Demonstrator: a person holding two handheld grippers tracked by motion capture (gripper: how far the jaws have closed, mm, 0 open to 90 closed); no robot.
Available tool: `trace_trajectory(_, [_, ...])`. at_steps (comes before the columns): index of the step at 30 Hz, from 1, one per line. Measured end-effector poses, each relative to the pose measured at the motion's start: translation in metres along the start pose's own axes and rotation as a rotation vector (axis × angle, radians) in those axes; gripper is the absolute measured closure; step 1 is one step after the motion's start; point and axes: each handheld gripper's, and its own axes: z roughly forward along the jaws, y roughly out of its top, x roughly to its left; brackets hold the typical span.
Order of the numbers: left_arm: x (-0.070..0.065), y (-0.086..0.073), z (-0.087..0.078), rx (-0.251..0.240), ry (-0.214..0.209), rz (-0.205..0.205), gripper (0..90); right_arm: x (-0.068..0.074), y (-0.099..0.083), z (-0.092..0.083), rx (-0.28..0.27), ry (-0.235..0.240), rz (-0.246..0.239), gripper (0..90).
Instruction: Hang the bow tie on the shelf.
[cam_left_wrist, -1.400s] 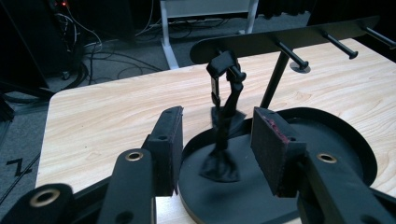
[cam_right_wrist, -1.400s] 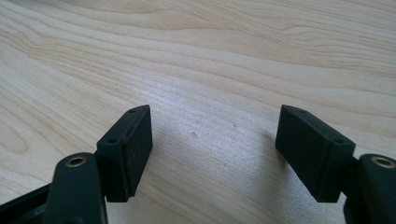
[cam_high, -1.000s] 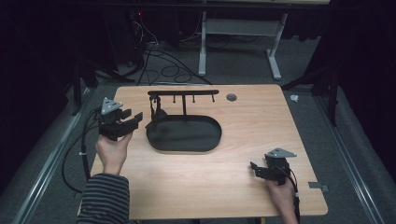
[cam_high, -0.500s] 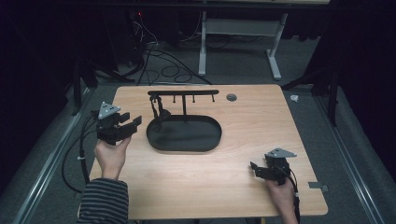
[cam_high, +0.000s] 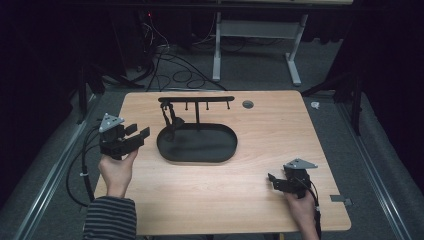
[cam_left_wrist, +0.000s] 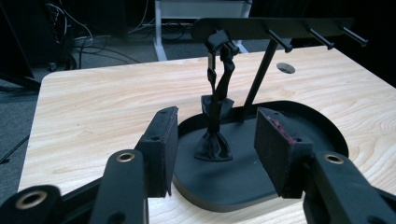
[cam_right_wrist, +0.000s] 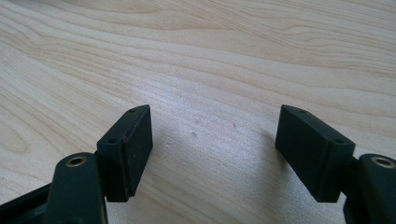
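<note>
While a person's left hand (cam_high: 117, 167) holds the left gripper (cam_high: 139, 136) at the table's (cam_high: 280, 125) left edge, its 2 jaws stand spread with nothing between them, having just been opening, and point at a black stand (cam_left_wrist: 261, 70). From the leftmost of the stand's 4 pegs hangs a dark strap (cam_left_wrist: 219, 93), its lower end resting on the oval base tray (cam_left_wrist: 243, 182). Well apart, near the front right corner, the right gripper (cam_high: 274, 181) rests on bare wood, jaws likewise spread and empty.
</note>
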Motion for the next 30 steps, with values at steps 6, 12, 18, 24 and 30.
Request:
trace_trajectory(6, [0.001,-0.005,-0.001,0.007,0.002,0.001,49.3,0.0,0.0,0.0,0.0,0.0,0.0,28.7])
trace_trajectory(12, [0.002,-0.012,-0.003,0.01,0.005,-0.006,49.1,0.0,0.0,0.0,0.0,0.0,0.0,28.7])
trace_trajectory(18, [0.003,-0.018,-0.006,0.008,0.001,-0.016,48.6,0.0,0.0,0.0,0.0,0.0,0.0,28.7])
trace_trajectory(24, [0.004,-0.024,-0.006,0.014,-0.006,-0.026,48.2,0.0,0.0,0.0,0.0,0.0,0.0,28.7])
trace_trajectory(30, [0.004,-0.028,-0.009,0.008,-0.009,-0.035,48.2,0.0,0.0,0.0,0.001,0.0,0.003,28.7])
